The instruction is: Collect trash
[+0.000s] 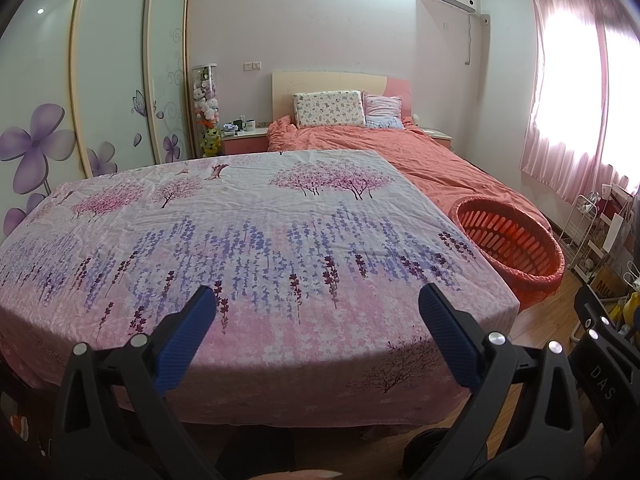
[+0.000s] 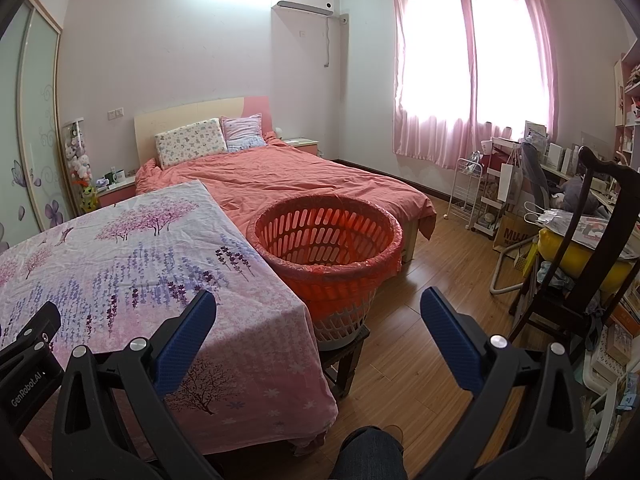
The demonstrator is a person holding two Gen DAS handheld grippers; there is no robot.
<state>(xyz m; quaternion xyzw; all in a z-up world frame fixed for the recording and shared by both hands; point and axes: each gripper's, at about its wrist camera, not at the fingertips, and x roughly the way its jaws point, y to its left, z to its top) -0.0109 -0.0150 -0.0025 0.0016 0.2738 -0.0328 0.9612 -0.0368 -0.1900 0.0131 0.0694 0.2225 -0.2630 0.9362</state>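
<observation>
A round red basket (image 2: 326, 240) lined with a red bag stands on a small dark stool (image 2: 344, 354), right of a table under a floral cloth (image 1: 224, 232). The same basket (image 1: 508, 244) sits at the right in the left wrist view. I see no trash on the cloth in either view. My left gripper (image 1: 318, 302) hangs open over the cloth's near edge, nothing between its blue pads. My right gripper (image 2: 318, 306) is open too, near the table's right corner, in front of the basket. The basket looks empty inside.
A bed (image 2: 296, 180) with a salmon cover lies behind the table. A dark wooden chair (image 2: 580, 264), a white wire rack (image 2: 466, 190) and piled clutter fill the right side. Wood floor (image 2: 420, 288) runs between basket and chair. A person's knee (image 2: 368, 452) shows at the bottom.
</observation>
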